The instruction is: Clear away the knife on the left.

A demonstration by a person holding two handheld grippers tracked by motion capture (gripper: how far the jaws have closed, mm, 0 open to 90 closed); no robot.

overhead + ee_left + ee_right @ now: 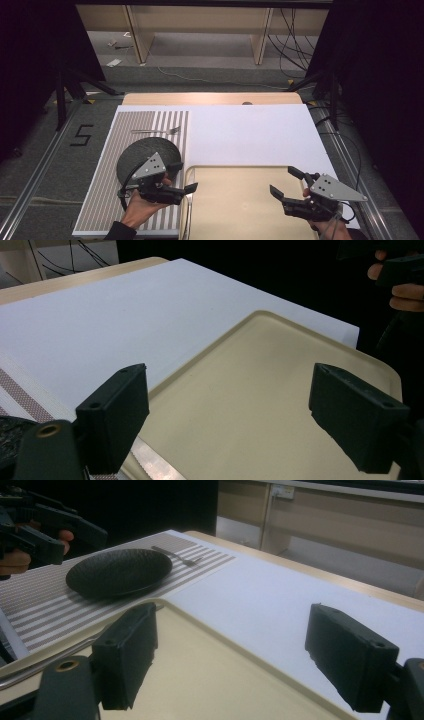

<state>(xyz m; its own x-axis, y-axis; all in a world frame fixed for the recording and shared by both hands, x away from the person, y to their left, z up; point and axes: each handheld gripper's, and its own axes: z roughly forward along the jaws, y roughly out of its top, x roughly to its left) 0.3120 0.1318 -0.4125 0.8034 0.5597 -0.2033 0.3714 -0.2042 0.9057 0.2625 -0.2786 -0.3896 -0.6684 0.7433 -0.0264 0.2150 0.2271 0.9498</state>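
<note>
High view: both tools, left tool (182, 176) and right tool (283, 182), gape empty over tray (240, 210).

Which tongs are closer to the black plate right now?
Left. The left tongs hover at the black plate's near edge, above the striped placemat; the right tongs hang across the beige tray.

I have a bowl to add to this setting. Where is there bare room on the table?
The white sheet beyond the beige tray is bare, and so is the tray. The striped placemat is crowded: black plate, fork, and left gripper above.
</note>
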